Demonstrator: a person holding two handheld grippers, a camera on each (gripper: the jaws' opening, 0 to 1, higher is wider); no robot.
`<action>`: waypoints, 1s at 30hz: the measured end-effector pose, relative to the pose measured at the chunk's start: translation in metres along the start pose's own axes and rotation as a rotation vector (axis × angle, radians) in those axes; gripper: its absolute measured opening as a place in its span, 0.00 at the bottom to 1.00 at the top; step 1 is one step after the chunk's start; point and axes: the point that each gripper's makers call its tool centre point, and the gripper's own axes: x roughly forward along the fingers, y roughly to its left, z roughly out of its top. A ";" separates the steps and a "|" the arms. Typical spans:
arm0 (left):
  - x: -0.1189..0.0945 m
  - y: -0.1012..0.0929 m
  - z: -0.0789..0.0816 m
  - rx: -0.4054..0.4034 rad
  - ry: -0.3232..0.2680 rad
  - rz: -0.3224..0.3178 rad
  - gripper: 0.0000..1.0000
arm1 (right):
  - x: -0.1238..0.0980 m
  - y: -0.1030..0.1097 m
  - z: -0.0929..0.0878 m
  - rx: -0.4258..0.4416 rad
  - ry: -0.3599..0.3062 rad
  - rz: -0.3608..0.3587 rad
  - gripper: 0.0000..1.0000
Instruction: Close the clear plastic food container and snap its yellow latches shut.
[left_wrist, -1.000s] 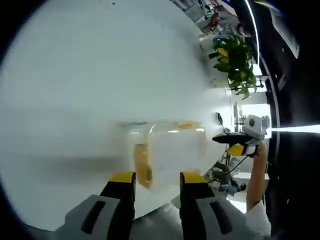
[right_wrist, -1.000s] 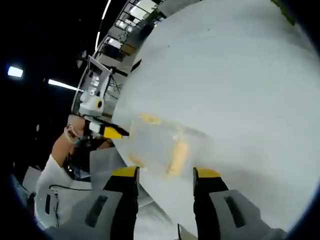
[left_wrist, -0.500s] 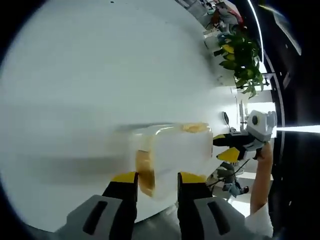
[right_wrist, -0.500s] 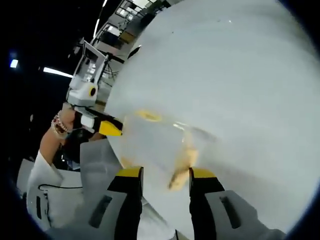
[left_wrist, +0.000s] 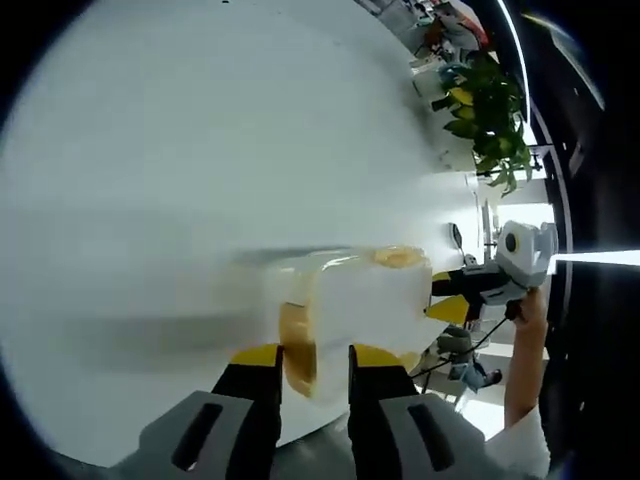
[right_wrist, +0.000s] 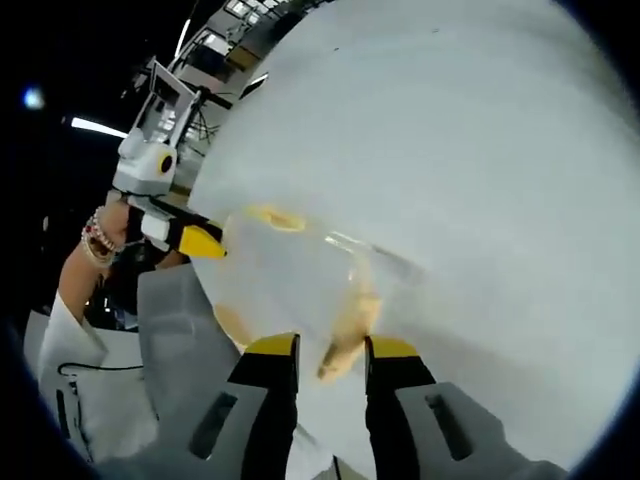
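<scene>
Left gripper view: I am seeing my left gripper pinching a yellow latch on the clear container, which is sitting on the white bench.
Right gripper view: my right gripper jaws are closing on the opposite latch.
Other gripper: touching the container's far end.

Left claw: both yellow-tipped jaws rise side by side from the lower edge of the left gripper view, separated by a narrow gap. In the right gripper view the same claw enters from the left, its yellow tip pointing right, held by a hand with a beaded wristband and a white sleeve below.

Right claw: jaws nearly parallel, narrow gap. In the left gripper view it enters from the right, gripped by a hand.
</scene>
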 end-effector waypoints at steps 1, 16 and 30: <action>0.001 -0.001 -0.002 0.003 0.008 -0.012 0.17 | 0.000 0.000 -0.001 -0.001 -0.006 0.002 0.22; 0.009 -0.001 -0.005 -0.012 0.010 -0.041 0.13 | 0.003 0.001 0.005 0.019 -0.035 0.034 0.20; -0.002 -0.003 0.003 0.159 -0.116 -0.029 0.31 | 0.003 0.002 -0.001 0.030 -0.090 0.032 0.25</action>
